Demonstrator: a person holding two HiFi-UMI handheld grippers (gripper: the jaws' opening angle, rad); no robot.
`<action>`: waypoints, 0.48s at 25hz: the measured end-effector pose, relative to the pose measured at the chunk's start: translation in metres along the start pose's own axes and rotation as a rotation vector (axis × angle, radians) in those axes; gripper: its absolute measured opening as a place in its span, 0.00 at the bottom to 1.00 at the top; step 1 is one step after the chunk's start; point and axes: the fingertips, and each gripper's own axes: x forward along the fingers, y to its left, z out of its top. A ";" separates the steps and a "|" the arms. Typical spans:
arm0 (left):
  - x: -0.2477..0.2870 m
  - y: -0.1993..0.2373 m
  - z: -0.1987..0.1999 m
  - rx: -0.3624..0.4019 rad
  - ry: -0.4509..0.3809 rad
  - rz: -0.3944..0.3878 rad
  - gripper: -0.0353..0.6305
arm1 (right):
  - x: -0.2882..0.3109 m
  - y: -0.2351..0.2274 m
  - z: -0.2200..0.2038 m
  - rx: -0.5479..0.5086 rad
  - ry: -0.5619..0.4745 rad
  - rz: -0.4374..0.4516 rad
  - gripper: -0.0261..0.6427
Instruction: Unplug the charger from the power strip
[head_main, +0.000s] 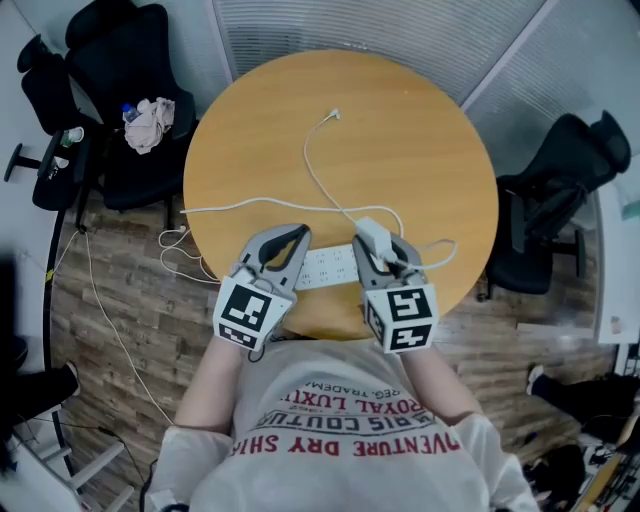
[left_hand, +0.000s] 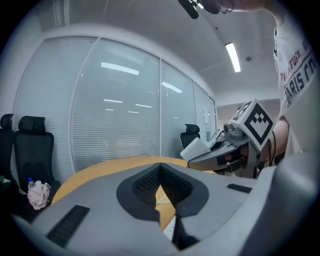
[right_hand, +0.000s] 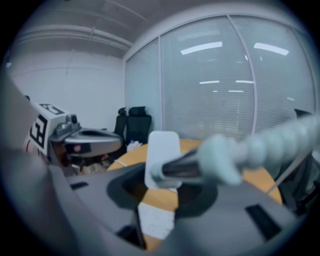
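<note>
A white power strip lies on the round wooden table, near its front edge. My right gripper is shut on the white charger and holds it above the strip's right end. In the right gripper view the charger stands between the jaws, clear of the strip below, and its ribbed cable crosses the foreground. A thin white cable runs from the charger to the table's far side. My left gripper hovers over the strip's left part, its tips together and nothing in them.
A thicker white cord crosses the table and drops off its left edge to coils on the floor. A black chair with a cloth and a bottle stands at the left, and another chair at the right. Glass walls lie beyond.
</note>
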 end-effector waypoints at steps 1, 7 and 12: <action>-0.005 0.002 0.009 0.010 -0.022 0.009 0.10 | -0.003 0.002 0.006 0.000 -0.016 0.007 0.27; -0.037 0.015 0.054 -0.033 -0.154 0.068 0.10 | -0.020 0.016 0.048 -0.044 -0.163 0.045 0.27; -0.047 0.022 0.070 0.000 -0.183 0.093 0.10 | -0.028 0.024 0.069 -0.052 -0.230 0.082 0.27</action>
